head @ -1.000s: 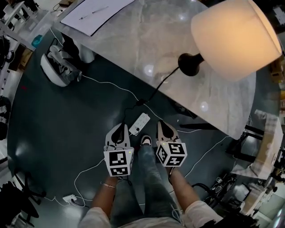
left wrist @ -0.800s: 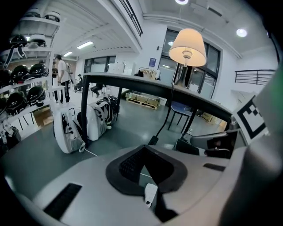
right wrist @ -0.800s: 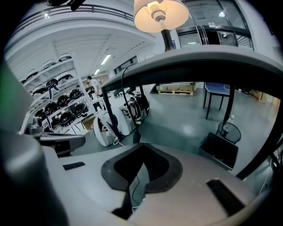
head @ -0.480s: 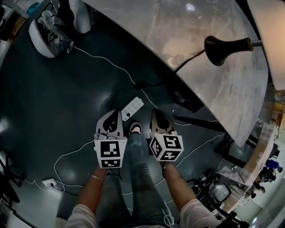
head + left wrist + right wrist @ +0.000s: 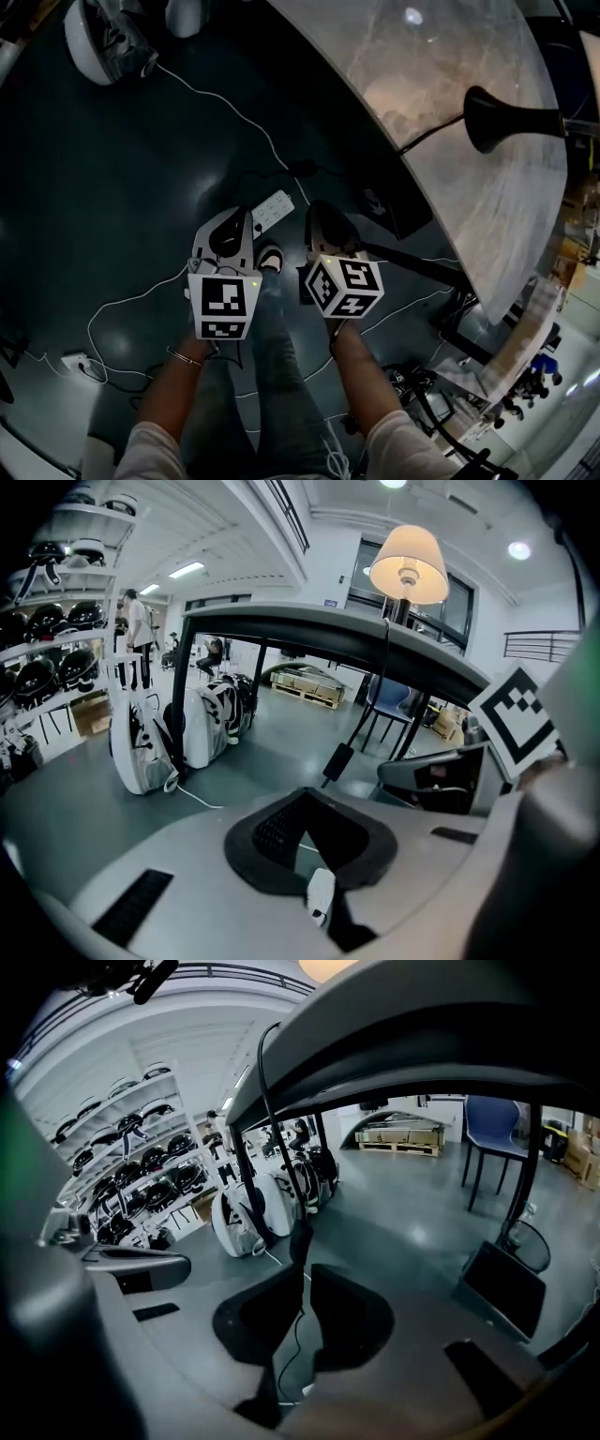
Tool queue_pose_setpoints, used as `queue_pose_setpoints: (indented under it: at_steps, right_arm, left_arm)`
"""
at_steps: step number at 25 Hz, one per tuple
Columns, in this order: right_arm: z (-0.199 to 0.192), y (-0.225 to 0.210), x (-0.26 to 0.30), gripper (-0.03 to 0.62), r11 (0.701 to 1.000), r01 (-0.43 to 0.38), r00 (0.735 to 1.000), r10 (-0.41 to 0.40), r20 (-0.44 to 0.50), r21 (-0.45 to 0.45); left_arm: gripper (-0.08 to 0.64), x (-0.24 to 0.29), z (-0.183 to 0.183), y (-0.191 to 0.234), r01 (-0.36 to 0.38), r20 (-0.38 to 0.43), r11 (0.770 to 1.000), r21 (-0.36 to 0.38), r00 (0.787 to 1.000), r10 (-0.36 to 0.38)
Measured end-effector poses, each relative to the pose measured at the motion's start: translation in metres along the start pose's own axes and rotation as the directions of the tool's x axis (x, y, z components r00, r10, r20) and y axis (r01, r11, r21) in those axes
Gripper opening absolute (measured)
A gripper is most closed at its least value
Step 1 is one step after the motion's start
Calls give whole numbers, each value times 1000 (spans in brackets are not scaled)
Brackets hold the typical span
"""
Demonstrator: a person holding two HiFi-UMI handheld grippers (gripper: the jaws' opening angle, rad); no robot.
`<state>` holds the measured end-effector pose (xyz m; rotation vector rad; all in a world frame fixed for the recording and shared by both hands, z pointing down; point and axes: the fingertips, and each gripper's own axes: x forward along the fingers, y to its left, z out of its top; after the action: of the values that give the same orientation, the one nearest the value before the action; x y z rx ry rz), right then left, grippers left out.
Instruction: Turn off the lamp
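Leaning down beside the desk [image 5: 441, 75] with both tongs held low over the floor, and honestly nothing's done yet. The lamp [image 5: 408, 564] stands up on the desk near its edge, well apart from me. Its shade glows bright in the left gripper view, so it's on.

My left tongs [image 5: 242, 219] are closed, tips meeting, nothing in them. I can just see the white power strip [image 5: 273, 208] on the floor right past them. My right tongs [image 5: 319, 210] are pinched together too, only a thin slit between the jaws, and they're empty as well.

The lamp's black cord [image 5: 431, 134] drops off the desk edge and carries a black in-line block [image 5: 337, 761]. I'd guess that's the switch, though I can't make out a button on it.

So basically everything is left. I need to get a closed tip onto that block, or onto the strip if that's what feeds the lamp, and press. The strip lies just ahead of the left tips and the block is further on. Neither is touched.
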<state>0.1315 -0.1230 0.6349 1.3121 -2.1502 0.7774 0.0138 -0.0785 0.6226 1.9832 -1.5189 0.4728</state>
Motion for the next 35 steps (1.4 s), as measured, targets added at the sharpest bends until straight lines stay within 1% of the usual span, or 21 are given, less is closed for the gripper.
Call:
queue_pose_setpoints:
  at_steps: [1,3,8,15,21,24,28,35]
  right_arm:
    - [1,0,4,10,1000,-4,1000,4,-2,-7]
    - [3,-1,11,51,1000,-15,1000,15,-12,-10]
    - [6,-3,27,84,999,-34,999,33,-35,-24]
    - [10,-1,49,108,997,-67,996,65,-69,-40]
    - [14,6,59,112,992,-97,992,90,-86,-80]
    - [15,6,62,112,993,-91,993,83,-86,-82]
    - [18,8,63,112,992,-94,993,88,-79,-81]
    - [22,6,64,108,993,-97,993,91,-80,-72]
  left_arm:
    - [-6,2,0,2,-2,0,1000,-5,1000,2]
    - [-6,6,-2,5,-6,-3,1000,-15,1000,6]
    - [-6,16,-3,9,-7,-15,1000,-29,1000,7]
    - [-6,34,-4,19,-13,-36,999,-39,999,12]
    - [-6,42,1,26,-18,-32,999,-45,999,17]
    - [-6,45,-1,25,-10,-24,998,-56,1000,9]
    - [-6,46,-5,24,-3,-34,998,-70,999,0]
    - [-6,52,-5,20,3,-37,998,-69,999,-5]
